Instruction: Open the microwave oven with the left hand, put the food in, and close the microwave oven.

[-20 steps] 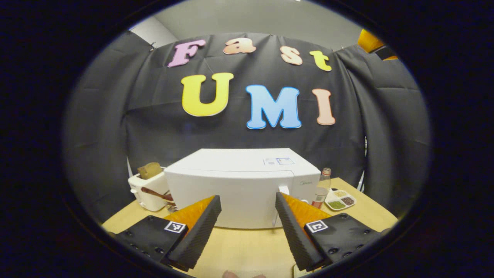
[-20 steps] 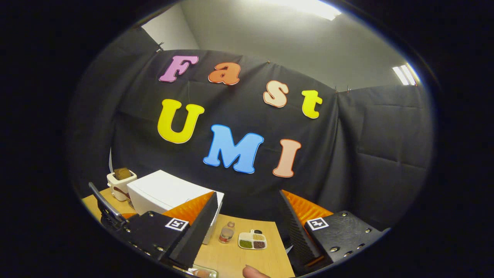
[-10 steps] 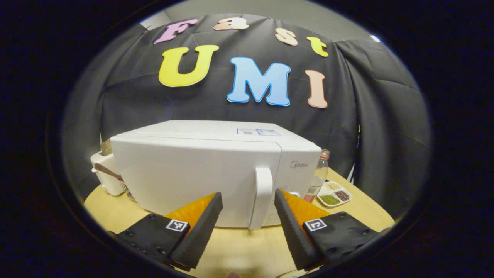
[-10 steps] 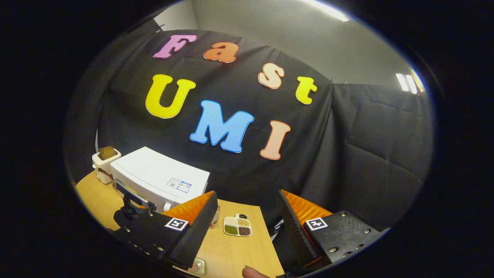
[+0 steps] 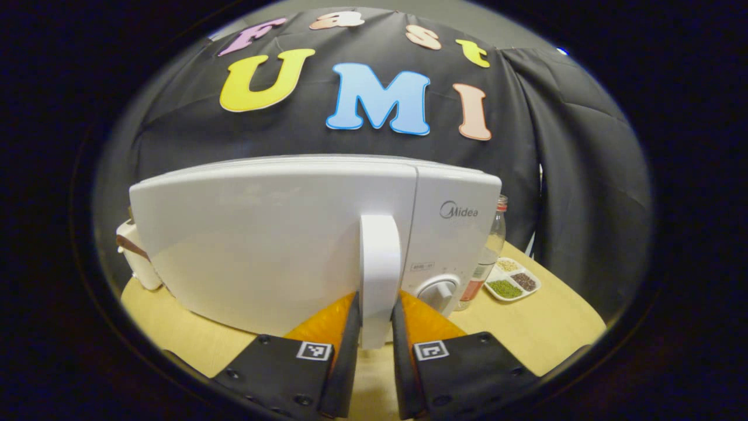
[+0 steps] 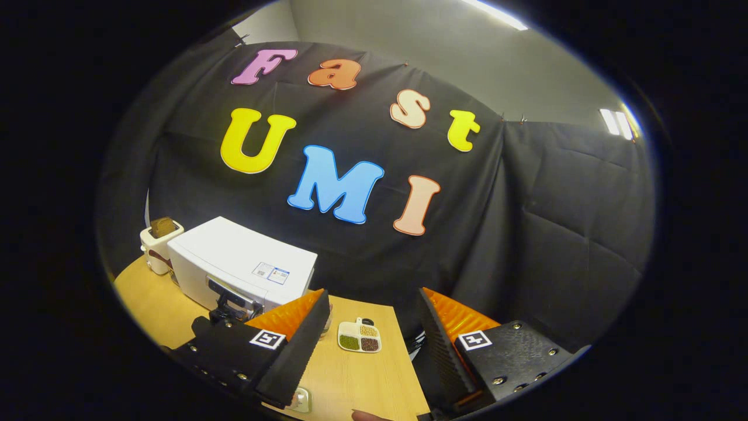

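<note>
Two fingers of the left hand-held gripper (image 5: pixel 374 345) now sit tight against either side of the microwave's door handle (image 5: pixel 380 275), where half a second ago they stood wide apart just short of it. A second ago the microwave (image 5: pixel 315 240) was well off across the desk (image 5: pixel 543 327); it has since swelled to take up most of the left gripper view. My reading is that the grasp is made and the opening pull is the next thing due, with the door still flush against the body.

The right hand-held gripper (image 6: pixel 368 351) has its jaws spread wide with nothing between them, hovering above the desk well to the right of the microwave, and it has barely shifted over that half second. In the right gripper view the left hand-held gripper shows as a dark shape at the microwave's front.

The microwave is a smooth, glossy white box with rounded edges; its handle is a flat upright bar of the same plastic, and a round dial (image 5: pixel 438 290) sits low on the control panel beside it. The desk is pale wood-grain. Just right of the microwave stands a clear bottle (image 5: pixel 489 251) with a reddish cap, then a small white divided dish (image 5: pixel 513 283) of green, brown and tan grains. A white toaster (image 6: pixel 158 245) holding a brown slice sits at the microwave's far left. I cannot tell which item is the food to go in.
</note>
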